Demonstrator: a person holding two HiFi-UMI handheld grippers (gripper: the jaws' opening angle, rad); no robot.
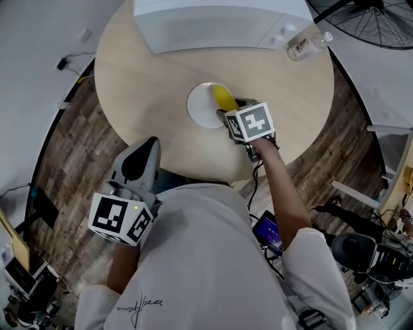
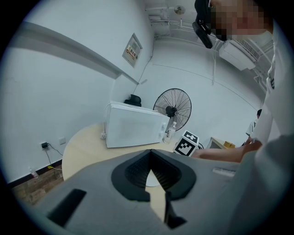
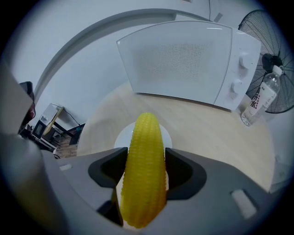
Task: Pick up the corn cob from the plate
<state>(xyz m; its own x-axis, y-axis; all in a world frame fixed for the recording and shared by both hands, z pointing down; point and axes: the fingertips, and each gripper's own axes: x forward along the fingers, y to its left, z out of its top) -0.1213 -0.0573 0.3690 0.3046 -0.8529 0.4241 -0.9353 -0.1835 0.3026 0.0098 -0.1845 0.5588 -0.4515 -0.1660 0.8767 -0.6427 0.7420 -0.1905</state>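
Observation:
A yellow corn cob [image 3: 144, 170] stands lengthwise between the jaws of my right gripper [image 3: 146, 176], which is shut on it. In the head view the corn cob [image 1: 224, 98] lies over the right side of the white plate [image 1: 201, 108], with the right gripper [image 1: 233, 111] at its near end. The white plate [image 3: 123, 136] shows behind the cob. My left gripper [image 1: 143, 153] hangs at the table's near edge, away from the plate, its jaws shut with nothing between them [image 2: 151, 179].
A white microwave [image 1: 213, 22] stands at the back of the round wooden table [image 1: 142, 84], with a clear water bottle [image 1: 306, 45] to its right. A floor fan [image 1: 371, 19] stands beyond the table. Cables and gear lie on the floor at right.

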